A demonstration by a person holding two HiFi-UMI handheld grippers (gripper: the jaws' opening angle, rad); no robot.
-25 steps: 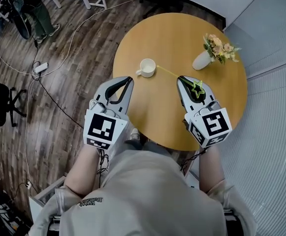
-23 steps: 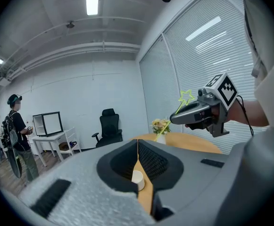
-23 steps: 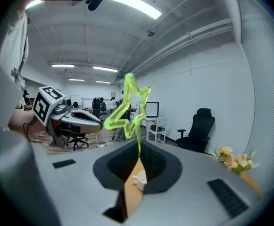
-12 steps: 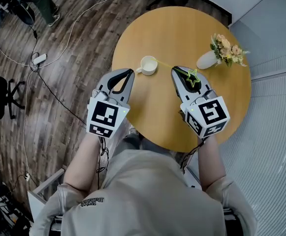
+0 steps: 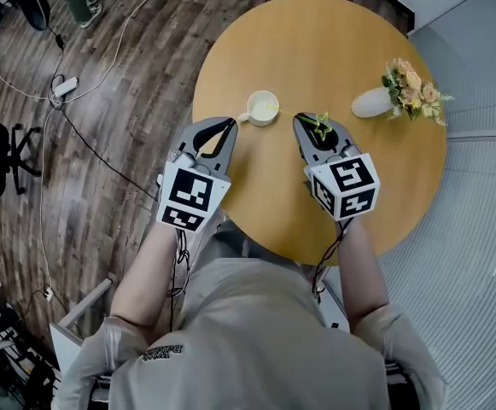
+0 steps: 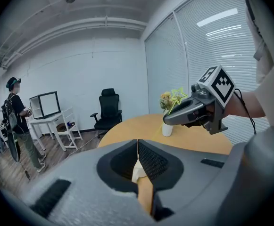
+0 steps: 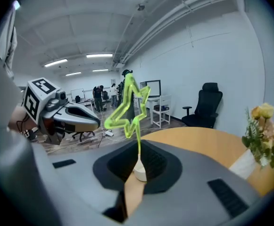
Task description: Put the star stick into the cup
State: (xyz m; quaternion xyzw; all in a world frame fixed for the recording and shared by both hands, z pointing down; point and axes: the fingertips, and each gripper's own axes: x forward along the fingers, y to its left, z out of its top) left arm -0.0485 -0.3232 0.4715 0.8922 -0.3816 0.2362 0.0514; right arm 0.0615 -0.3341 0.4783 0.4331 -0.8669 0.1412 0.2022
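Star stick [image 5: 319,126] sits clamped in the right gripper [image 5: 306,122], whose jaws are closed together on its thin green stem. The right gripper view shows the yellow-green star [image 7: 127,109] rising tilted above the jaw tips [image 7: 139,147]. In the head view the stem runs from the star up and to the left toward the white cup [image 5: 263,108], and its far end reaches the cup's rim; whether it is inside I cannot tell.

The cup stands near the left edge of the round wooden worktop [image 5: 316,49], with its handle to the left. It lies just beyond the tips of both grippers, roughly between them.

The left gripper [image 5: 226,126] hovers just beside the cup's handle, its jaws together with nothing held between them [image 6: 137,147]. From its own view, the right gripper [image 6: 167,120] appears off to the right with the star above it.

A white vase of flowers [image 5: 376,101] rests on its side well apart from the cup, toward the worktop's right edge. Cables and a power strip [image 5: 66,86] trail over the dark wood floor [image 5: 102,126].
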